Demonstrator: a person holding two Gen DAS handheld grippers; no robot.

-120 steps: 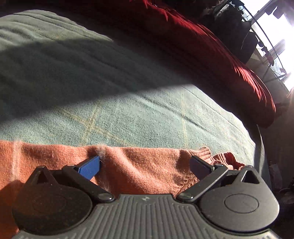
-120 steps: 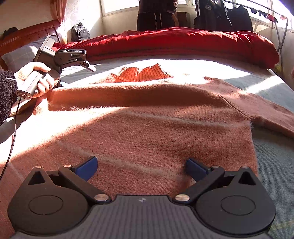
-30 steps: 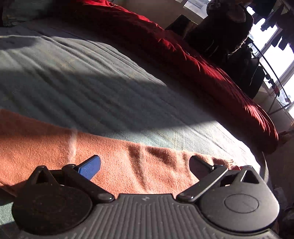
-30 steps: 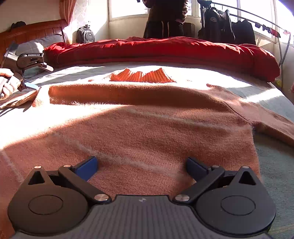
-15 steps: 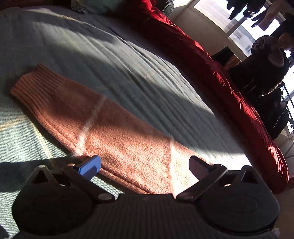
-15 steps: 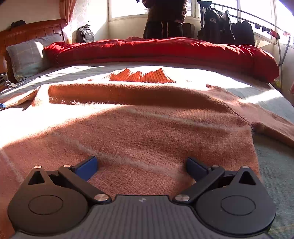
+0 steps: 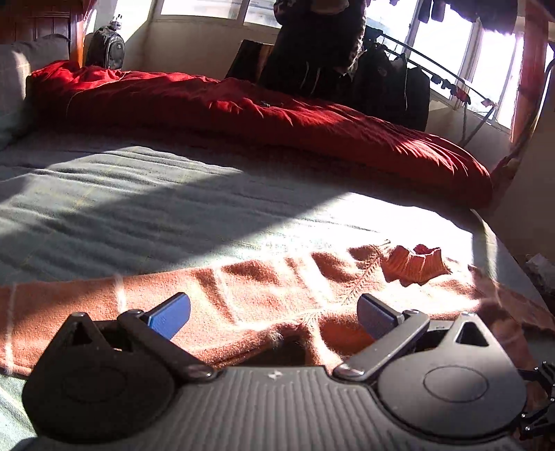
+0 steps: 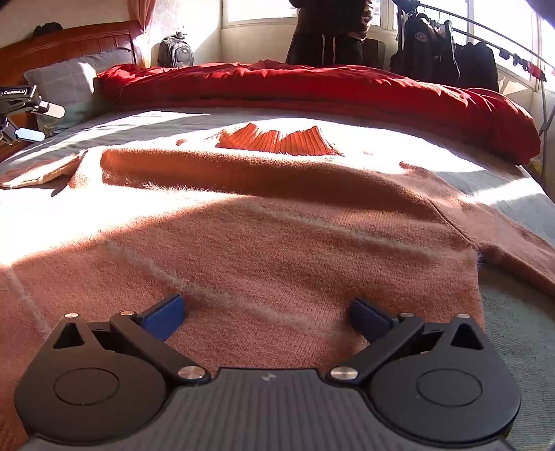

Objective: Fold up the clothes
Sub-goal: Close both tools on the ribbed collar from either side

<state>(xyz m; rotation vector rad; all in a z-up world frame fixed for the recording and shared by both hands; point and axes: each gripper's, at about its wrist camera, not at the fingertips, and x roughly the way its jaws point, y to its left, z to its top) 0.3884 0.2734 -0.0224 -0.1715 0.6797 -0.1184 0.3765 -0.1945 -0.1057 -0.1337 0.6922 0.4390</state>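
Now an orange-pink knitted sweater [image 8: 277, 236] lies spread front-up on the grey-green blanket [image 7: 138, 208] of a bed, its ribbed collar [image 8: 281, 140] standing up in bright sun toward the far side. Both sets of tongs are spread wide and hold nothing. The right tongs [image 8: 267, 312] hover low over the body of the sweater near its hem, blue pads apart on either side of a pale stripe in the knit. The left tongs [image 7: 272, 312] sit over the shoulder and sleeve area at the sweater's left side, where a fold of fabric bunches just below the gap between the pads; in the right wrist view they also appear at the far left edge, above the blanket. One sleeve [image 8: 513, 243] stretches off to the right across the blanket. A red quilt [image 8: 312, 86] is heaped along the far edge of the bed, a grey pillow [image 8: 66, 86] leans at the wooden headboard, and a person in dark clothes [image 8: 329, 31] stands by the window.
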